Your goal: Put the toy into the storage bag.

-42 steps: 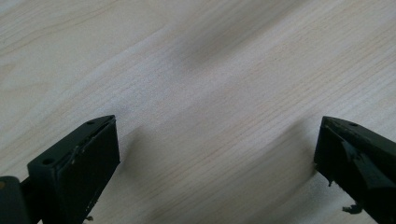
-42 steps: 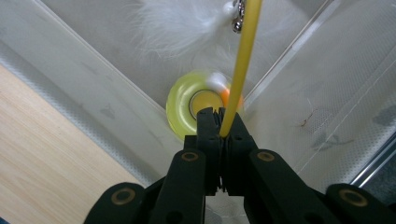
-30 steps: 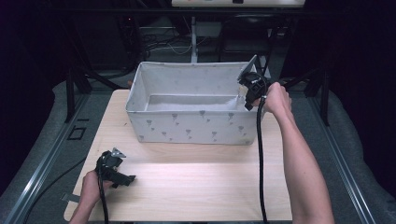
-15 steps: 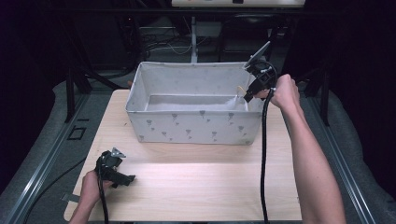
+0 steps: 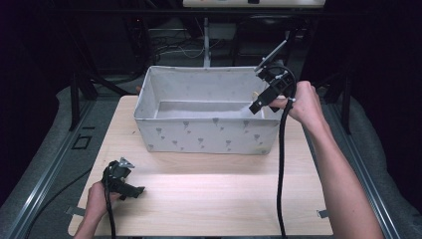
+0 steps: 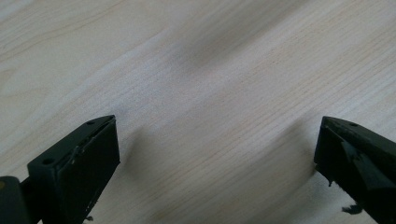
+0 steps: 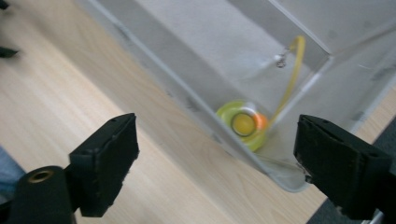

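Near edge of the tabletop (image 5: 209, 199): the left gripper (image 5: 130, 188) rests by the near left corner in the person's left hand (image 5: 97, 199), in the same place as in both earlier high views. In the left gripper view its jaws stand wide apart over bare wood, with nothing between them.

Middle of the tabletop: bare wood lies between the left gripper and the bin (image 5: 209, 134), a grey fabric box with a small printed pattern that sits toward the far edge.

Far right corner: the right gripper (image 5: 255, 106), held in the right hand (image 5: 303, 104), hangs over the bin's right end, tilted down toward the inside. A second ago it sat lower at the bin's right wall; it now stands higher and has drawn slightly away. Its jaws have just been opening and now stand released, with nothing between them.

Inside the bin: in the right gripper view the toy (image 7: 245, 125), a yellow-green disc with an orange-yellow centre, lies on the bin floor in the corner, beside a thin yellow loop (image 7: 292, 77) that leans against the wall. Whether the loop is joined to the toy cannot be told. The toy is blurred, which may mean it is not yet at rest.

Reading: the toy appears to have been let go into the bin, so this placement looks complete. The right gripper is free to withdraw; the left gripper stands ready.
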Demonstrator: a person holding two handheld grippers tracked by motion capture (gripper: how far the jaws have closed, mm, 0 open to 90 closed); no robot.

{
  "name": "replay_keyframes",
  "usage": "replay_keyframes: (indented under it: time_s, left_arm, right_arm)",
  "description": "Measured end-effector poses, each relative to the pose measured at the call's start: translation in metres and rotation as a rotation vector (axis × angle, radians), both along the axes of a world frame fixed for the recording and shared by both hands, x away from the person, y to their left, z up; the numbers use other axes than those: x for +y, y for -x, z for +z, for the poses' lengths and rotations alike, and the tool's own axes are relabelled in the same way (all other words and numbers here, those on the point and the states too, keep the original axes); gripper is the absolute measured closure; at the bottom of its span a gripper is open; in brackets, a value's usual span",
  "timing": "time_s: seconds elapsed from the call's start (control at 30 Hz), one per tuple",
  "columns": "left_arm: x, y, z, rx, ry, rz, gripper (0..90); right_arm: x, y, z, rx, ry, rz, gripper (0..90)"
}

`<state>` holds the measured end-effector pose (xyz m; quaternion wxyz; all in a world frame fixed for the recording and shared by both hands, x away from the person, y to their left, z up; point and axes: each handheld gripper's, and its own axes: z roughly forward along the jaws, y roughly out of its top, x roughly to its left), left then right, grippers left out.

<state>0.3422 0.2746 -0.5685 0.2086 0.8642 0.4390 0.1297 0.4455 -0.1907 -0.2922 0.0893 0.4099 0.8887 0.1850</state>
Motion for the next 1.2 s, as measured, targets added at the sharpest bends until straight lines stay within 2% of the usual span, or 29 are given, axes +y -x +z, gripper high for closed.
replay_keyframes:
  time_s: [0.13,0.2,0.37,0.53,0.63,0.83,1.03,1.1,1.17,1.2]
  left_arm:
    - [0.0,-0.001,0.0,-0.001,0.004,0.001,0.3]
    - [0.0,-0.001,0.002,-0.005,0.014,0.006,0.3]
    - [0.001,-0.001,0.002,-0.005,0.017,0.01,0.3]
    - [0.001,-0.001,0.002,-0.01,0.016,0.007,0.3]
    - [0.001,-0.001,0.002,-0.006,0.017,0.007,0.3]
    - [0.0,0.0,0.002,-0.006,0.013,0.009,0.3]
    - [0.0,-0.001,0.001,-0.005,0.01,0.009,0.3]
    - [0.0,-0.001,0.001,-0.003,0.009,0.007,0.2]
    - [-0.001,0.0,0.001,-0.006,0.008,0.006,0.3]
    - [-0.001,0.0,0.001,-0.006,0.009,0.002,0.3]
  right_arm:
    - [0.009,0.02,-0.001,-0.018,0.008,0.042,8.3]
    - [0.012,0.028,-0.004,-0.024,-0.005,0.059,6.3]
    - [0.017,0.045,-0.013,-0.036,0.018,0.092,2.6]
    - [0.02,0.067,-0.027,-0.071,0.004,0.115,1.1]
    - [0.022,0.078,-0.041,-0.074,0.007,0.133,0.8]
    - [0.022,0.104,-0.081,-0.058,-0.004,0.158,1.2]
    - [0.013,0.12,-0.123,-0.036,-0.023,0.129,1.1]
    - [0.01,0.126,-0.139,-0.016,-0.026,0.117,0.8]
    - [0.009,0.13,-0.15,-0.012,-0.012,0.114,1.1]
    - [0.009,0.131,-0.157,0.001,0.017,0.118,1.0]
